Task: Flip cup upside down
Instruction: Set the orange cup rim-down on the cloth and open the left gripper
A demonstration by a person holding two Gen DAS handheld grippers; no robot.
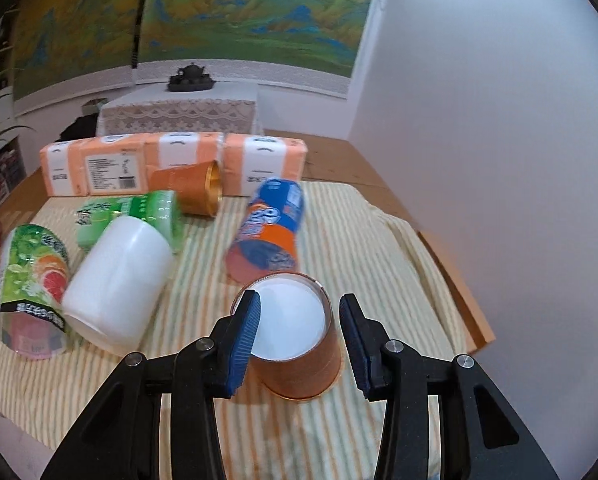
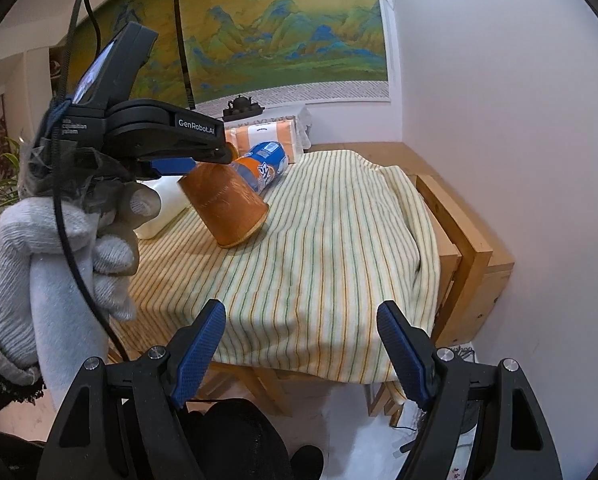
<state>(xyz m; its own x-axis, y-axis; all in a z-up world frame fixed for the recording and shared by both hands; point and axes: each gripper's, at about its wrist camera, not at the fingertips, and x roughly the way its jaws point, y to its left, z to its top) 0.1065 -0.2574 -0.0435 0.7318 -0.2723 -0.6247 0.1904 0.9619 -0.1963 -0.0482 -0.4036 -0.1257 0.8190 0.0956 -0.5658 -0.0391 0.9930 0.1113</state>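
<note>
While the left tongs (image 1: 299,336) stand open around the tilted orange cup (image 1: 299,360), its rim touches the striped cloth (image 2: 339,240). Right tongs (image 2: 301,344) hang open and empty past the surface (image 2: 467,248) edge.

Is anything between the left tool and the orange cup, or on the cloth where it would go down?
Nothing visible. The left tool already straddles the tilted orange cup. The blue-and-orange can lies just behind the cup, and the white cup lies off to the left. The striped cloth right of the cup is bare.
</note>
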